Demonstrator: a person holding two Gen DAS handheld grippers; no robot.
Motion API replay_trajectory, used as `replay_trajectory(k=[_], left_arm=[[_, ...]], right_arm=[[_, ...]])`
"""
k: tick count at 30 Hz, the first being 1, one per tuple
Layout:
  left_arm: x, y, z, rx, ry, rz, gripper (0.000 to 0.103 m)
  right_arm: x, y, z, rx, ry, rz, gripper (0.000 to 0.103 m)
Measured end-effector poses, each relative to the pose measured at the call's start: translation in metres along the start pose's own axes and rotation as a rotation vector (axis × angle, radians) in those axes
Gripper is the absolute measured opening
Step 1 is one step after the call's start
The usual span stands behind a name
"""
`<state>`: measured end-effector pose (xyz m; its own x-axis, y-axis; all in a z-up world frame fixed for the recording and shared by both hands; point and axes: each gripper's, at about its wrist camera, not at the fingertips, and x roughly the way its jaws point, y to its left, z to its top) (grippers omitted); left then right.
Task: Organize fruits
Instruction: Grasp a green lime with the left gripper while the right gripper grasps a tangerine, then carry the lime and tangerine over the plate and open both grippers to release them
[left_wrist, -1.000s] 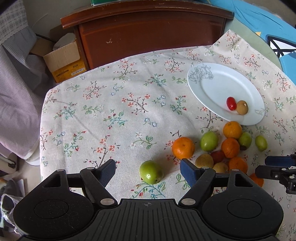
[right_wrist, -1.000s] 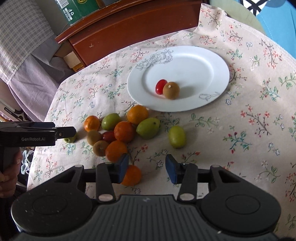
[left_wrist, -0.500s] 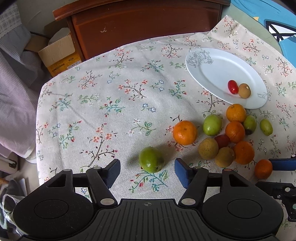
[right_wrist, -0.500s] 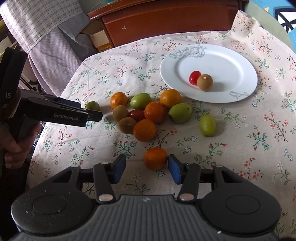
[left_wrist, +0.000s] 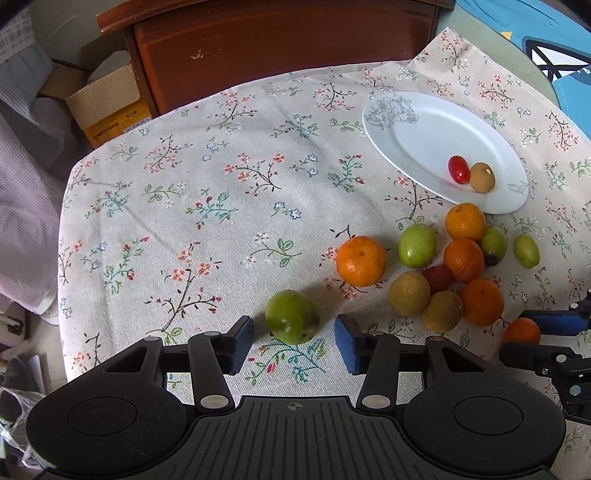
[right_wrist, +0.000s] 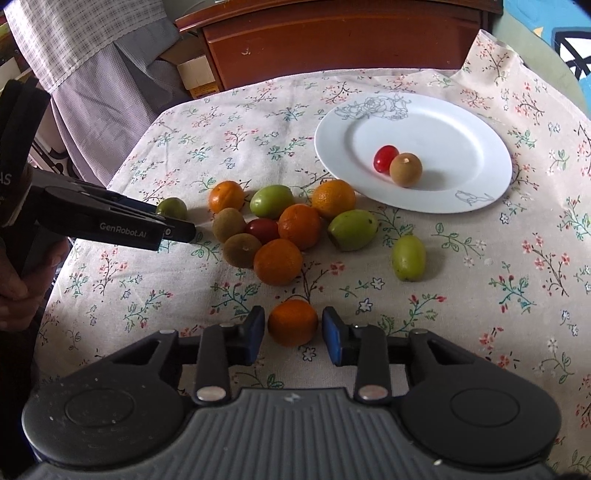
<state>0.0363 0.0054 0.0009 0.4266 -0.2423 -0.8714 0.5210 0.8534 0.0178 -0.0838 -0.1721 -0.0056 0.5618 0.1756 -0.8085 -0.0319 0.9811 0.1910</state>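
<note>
**Both grippers closing in on fruit**

Left gripper (left_wrist: 293, 341) has been closing around a green fruit (left_wrist: 291, 316), gaps remain. Right gripper (right_wrist: 293, 334) narrows on an orange (right_wrist: 292, 322), barely apart. Only the right view shows a hand (right_wrist: 16, 291). Plate (right_wrist: 480, 122) sits far right.

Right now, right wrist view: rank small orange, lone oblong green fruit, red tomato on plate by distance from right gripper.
1. Small orange, between the right gripper pads.
2. Oblong green fruit, alone, ahead to the right.
3. Red tomato, farthest, on the white plate.
</note>
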Motion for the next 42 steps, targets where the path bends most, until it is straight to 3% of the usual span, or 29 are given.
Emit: replay_trajectory(k=[5,14,33,42], left_arm=[[-0.002,-0.003,0.0,0.002,-0.016,-0.024,0.028],[-0.014,-0.004,0.008,-0.04,-0.083,-0.026,0.028],[-0.031,-0.034,0.023,0.003,-0.208,-0.088,0.028],[-0.031,-0.051,0.046,0.029,-0.268,-0.118,0.028]], right_arm=[[0.001,-0.002,0.002,0.011,-0.004,0.004,0.029],[-0.001,-0.01,0.012,0.061,-0.042,0.007,0.029],[-0.014,-0.025,0.036,0.122,-0.15,0.006,0.029],[-0.025,-0.039,0.059,0.142,-0.222,-0.018,0.029]])
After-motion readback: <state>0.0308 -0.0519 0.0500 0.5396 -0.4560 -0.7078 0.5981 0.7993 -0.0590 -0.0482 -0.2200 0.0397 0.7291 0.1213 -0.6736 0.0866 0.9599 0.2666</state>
